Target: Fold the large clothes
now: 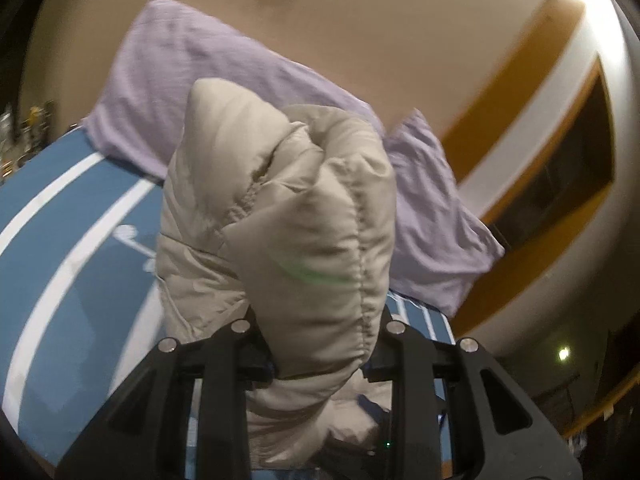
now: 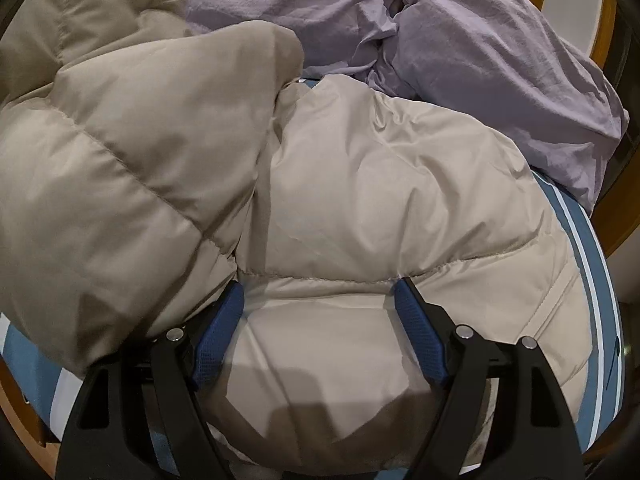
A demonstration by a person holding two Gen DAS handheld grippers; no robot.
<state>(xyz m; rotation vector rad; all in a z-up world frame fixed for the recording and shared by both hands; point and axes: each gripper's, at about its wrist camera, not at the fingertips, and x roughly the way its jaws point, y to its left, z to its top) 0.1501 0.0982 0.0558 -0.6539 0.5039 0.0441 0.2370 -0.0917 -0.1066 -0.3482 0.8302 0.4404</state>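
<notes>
Beige puffer jacket [image 2: 360,184] sprawls on the bed [image 1: 60,232]; the left hand-held gripper [image 1: 316,344] has clamped a bunched sleeve and holds it aloft, the right hand-held gripper [image 2: 320,332] gapes, straddling the hem. Next, I'd guess: lay the sleeve across.

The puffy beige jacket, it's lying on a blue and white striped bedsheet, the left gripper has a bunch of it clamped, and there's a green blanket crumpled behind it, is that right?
One detail is off: the blanket crumpled behind the puffy beige jacket is lilac, not green, as the right wrist view shows. The rest holds: the jacket lies on the blue and white striped bedsheet, and the left gripper has a bunch of it clamped.
</notes>
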